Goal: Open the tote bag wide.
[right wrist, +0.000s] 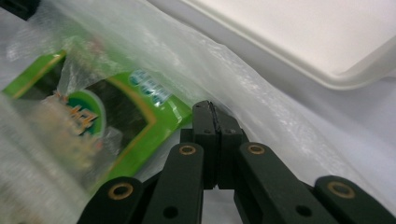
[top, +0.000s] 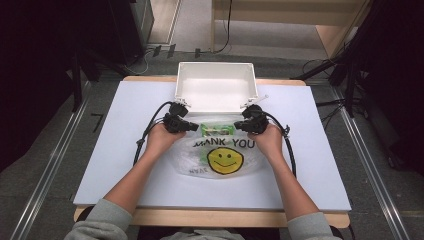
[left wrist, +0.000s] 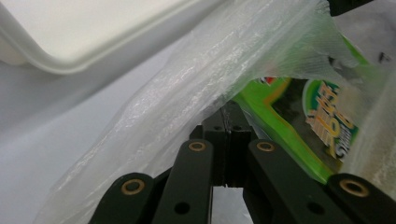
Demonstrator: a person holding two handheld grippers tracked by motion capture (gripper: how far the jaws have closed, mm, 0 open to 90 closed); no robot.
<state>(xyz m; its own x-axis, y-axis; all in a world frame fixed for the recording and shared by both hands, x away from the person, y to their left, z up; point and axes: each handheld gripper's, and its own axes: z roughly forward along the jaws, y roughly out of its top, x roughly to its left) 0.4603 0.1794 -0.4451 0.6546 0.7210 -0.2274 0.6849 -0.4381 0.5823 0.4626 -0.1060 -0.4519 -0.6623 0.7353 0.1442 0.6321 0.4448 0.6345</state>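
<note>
The plastic bag with its yellow smiley face lies flat on the white table, stretched between my two grippers, its mouth toward the white tub beyond them. Inside it, between the two claws, sits a green snack packet. My left gripper is clenched on the bag's edge: in the left gripper view the jaws meet with the thin film pinched at their tips, the packet just to the right of them and the tub's rim up to the left. My right gripper is clamped on the opposite edge; in the right gripper view the film drapes past the closed jaws, the packet lies just left, the tub up to the right
</note>
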